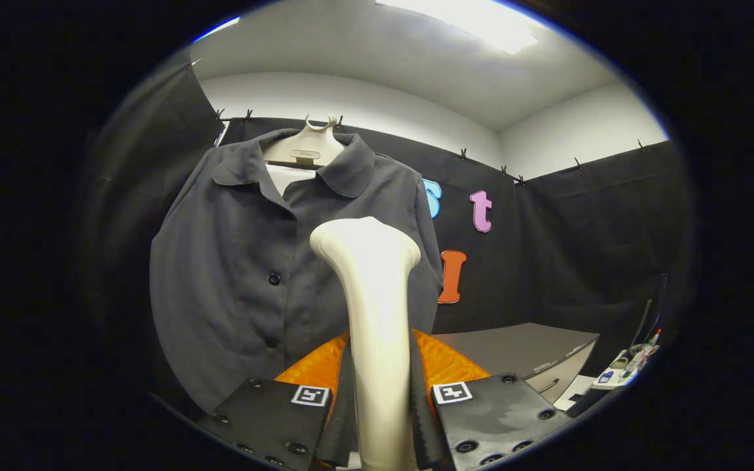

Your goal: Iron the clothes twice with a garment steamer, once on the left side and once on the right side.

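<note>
Cream plastic steamer (pixel 377 327) stands upright btwn the two fingers of the gripper (pixel 380 392), both fingers pressed vs its handle, so the tongs are clamped narrow on it. Its flared head rises well above the fingertips and faces fwd toward the shirt (pixel 239 275).

Shirt is dark grey, buttoned, w/ a rounded collar, hanging just beyond the steamer head, spreading mostly to the left of the fingers and partly behind the head. Two dark buttons show on the placket left of the steamer shaft. It hangs on a pale hanger (pixel 305 147), up above the steamer head, hooked at the top of the black cloth wall. A bit of white shows inside the collar opening.

Whether the head touches the fabric: can't tell; it overlaps the shirt's right half, near mid-chest.

Right of the fingers and further back, a grey desk (pixel 527 350) w/ a drawer front. Further right again, small items (pixel 632 363) on a pale surface, too small to ID. White ceiling w/ a bright light panel overhead.
</note>
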